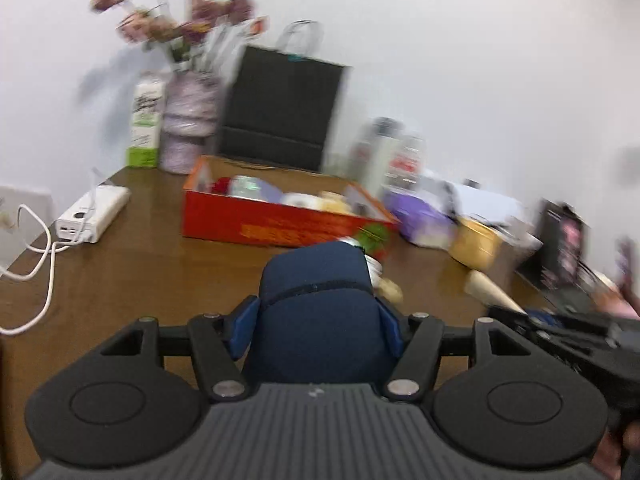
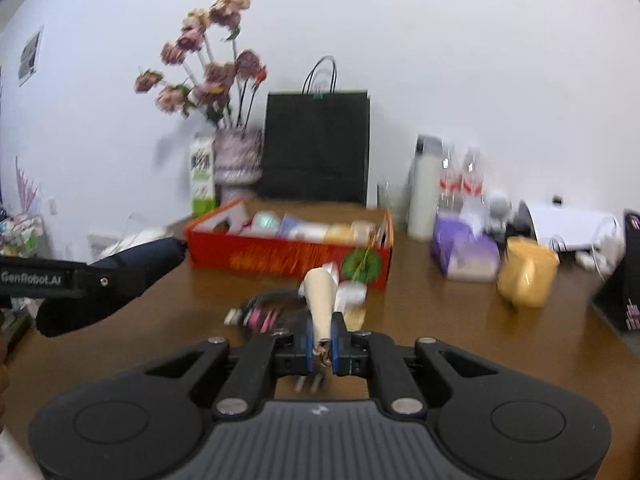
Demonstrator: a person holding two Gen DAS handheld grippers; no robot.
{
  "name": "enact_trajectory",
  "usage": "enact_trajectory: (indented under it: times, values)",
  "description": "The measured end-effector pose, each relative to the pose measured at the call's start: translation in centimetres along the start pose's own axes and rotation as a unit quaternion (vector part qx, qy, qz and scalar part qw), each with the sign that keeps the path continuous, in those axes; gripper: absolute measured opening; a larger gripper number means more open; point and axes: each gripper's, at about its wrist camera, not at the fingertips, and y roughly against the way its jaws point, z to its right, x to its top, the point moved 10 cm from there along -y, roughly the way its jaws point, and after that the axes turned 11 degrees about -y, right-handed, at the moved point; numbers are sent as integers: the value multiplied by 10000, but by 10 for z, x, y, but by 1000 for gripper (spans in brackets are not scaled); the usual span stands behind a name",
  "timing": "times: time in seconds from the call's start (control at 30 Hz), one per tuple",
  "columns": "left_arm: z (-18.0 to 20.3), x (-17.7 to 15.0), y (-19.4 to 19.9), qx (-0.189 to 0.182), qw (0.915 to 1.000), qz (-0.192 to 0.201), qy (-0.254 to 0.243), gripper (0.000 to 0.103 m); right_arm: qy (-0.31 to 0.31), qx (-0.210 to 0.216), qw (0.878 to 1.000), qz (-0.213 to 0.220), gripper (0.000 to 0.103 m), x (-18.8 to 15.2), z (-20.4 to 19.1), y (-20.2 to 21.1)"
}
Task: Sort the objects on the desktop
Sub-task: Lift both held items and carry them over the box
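Transport is the step in hand, by my reading: the left hand-held gripper point(image 1: 318, 320) is clenched on a blue case point(image 1: 318, 300), the right hand-held gripper point(image 2: 322, 344) on a beige cone point(image 2: 320, 296), both held above the bench point(image 2: 440, 320) in front of the red box point(image 2: 288, 258). Next, each needs lifting over the box's near wall and releasing inside. A cable tangle point(image 2: 268, 312) lies before the box; a yellow mug point(image 2: 526, 278) and purple pack point(image 2: 464, 250) stand right of it.

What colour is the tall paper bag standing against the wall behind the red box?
Black, with thin looped handles; the right wrist view shows it best.
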Motion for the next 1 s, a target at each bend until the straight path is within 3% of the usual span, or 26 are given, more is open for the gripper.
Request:
enact_trajectory:
  times: [0.07, 0.17, 0.6, 0.8, 1.0]
  values:
    - [8, -9, 19, -125, 9997, -61, -179, 63, 48, 216, 9998, 3, 8, -11, -12, 26]
    - [10, -8, 22, -377, 9992, -97, -31, 63, 125, 321, 9994, 53, 8, -8, -20, 35]
    - [-13, 14, 7, -40, 9999, 26, 126, 63, -97, 221, 9997, 3, 8, 1, -14, 12]
    - [-34, 53, -16, 238, 9993, 276, 21, 63, -58, 115, 9998, 151, 8, 33, -7, -17]
    - [-55, 96, -59, 399, 9982, 400, -180, 63, -72, 119, 9998, 141, 8, 73, 1, -74]
